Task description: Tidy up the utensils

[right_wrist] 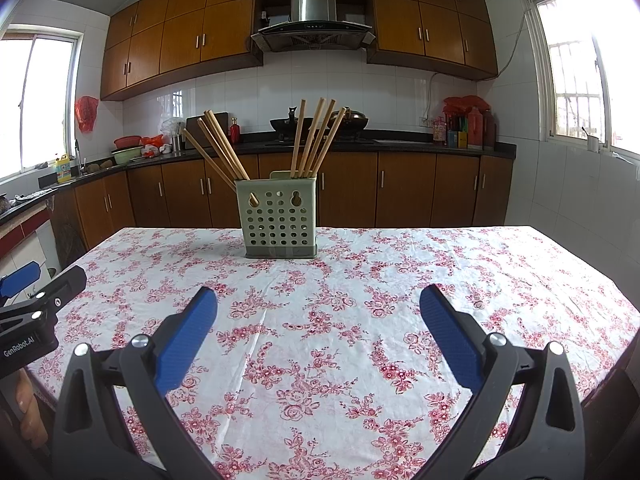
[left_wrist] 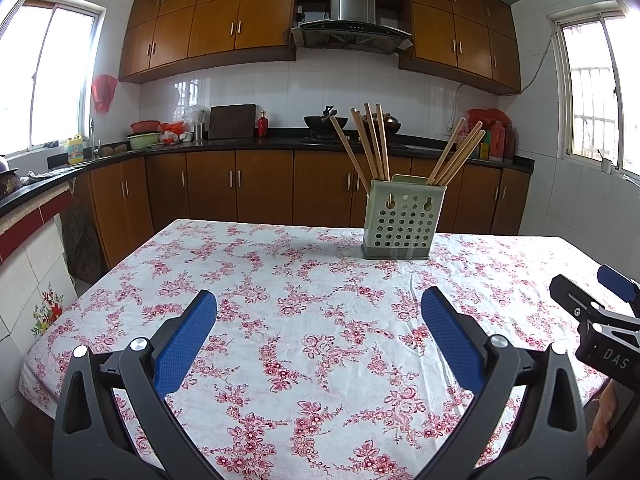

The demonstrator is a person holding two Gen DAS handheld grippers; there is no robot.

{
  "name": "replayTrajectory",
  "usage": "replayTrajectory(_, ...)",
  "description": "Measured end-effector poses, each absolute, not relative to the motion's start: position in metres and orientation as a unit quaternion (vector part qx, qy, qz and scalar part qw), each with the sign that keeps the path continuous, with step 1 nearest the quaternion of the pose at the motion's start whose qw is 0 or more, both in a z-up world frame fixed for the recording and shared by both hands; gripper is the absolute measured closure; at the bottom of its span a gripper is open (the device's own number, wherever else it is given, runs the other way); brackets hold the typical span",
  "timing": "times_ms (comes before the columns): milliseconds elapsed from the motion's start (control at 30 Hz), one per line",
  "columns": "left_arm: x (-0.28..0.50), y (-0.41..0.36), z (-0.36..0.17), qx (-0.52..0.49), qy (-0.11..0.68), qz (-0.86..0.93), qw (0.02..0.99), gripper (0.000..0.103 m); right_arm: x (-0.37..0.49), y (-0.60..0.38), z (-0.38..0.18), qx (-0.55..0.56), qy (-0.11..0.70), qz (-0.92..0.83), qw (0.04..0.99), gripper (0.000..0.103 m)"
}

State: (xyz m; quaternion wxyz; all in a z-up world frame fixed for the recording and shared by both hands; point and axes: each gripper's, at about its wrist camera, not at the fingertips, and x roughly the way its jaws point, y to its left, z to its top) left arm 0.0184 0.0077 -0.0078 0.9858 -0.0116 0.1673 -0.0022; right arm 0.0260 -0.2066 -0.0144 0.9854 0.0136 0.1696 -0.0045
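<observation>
Wooden chopsticks (right_wrist: 316, 140), two splayed bundles, stand upright-tilted in a pale green perforated holder (right_wrist: 278, 220). Holder sits on the floral tablecloth (right_wrist: 320, 340) toward the far edge of the table, well apart from both grippers.

Left gripper (left_wrist: 319, 322): jaws spread wide, nothing between the blue pads (left_wrist: 186, 346). Right gripper (right_wrist: 319, 320): same, jaws apart, empty. Both hover above the cloth at the near side, pointing toward the holder.

Handling estimate: sticks look thin, stiff, light; smooth wood likely to slip or pivot between pads if pinched near one end. Best hold judged to be mid-to-upper shaft, where the sticks clear the rim and fan apart enough to single one out. Holder appears to be light plastic; it could tip or slide on the cloth when a stick is dragged sideways, so a straight lift looks safer.

Not resolved: lower halves of the sticks are hidden inside the holder, seen only in glimpses through the holes. Divider between compartments is not clearly visible, though the two bundles suggest one. Exact stick count is uncertain where the shafts overlap. No loose utensils are visible on the cloth. Table's near edge is cut off by the gripper bodies.
</observation>
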Motion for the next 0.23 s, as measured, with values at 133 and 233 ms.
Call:
replayTrajectory(133,0.0179,0.0086,-0.01,-0.016,0.169,-0.001,0.985,0.002,0.0265,-0.2067,-0.0152,0.014,0.17,-0.005,0.985,0.004)
replayTrajectory(233,0.0186,0.0093,-0.0102,-0.019,0.171,-0.001,0.985,0.002,0.0263,-0.2066,-0.0152,0.014,0.17,-0.005,0.985,0.004)
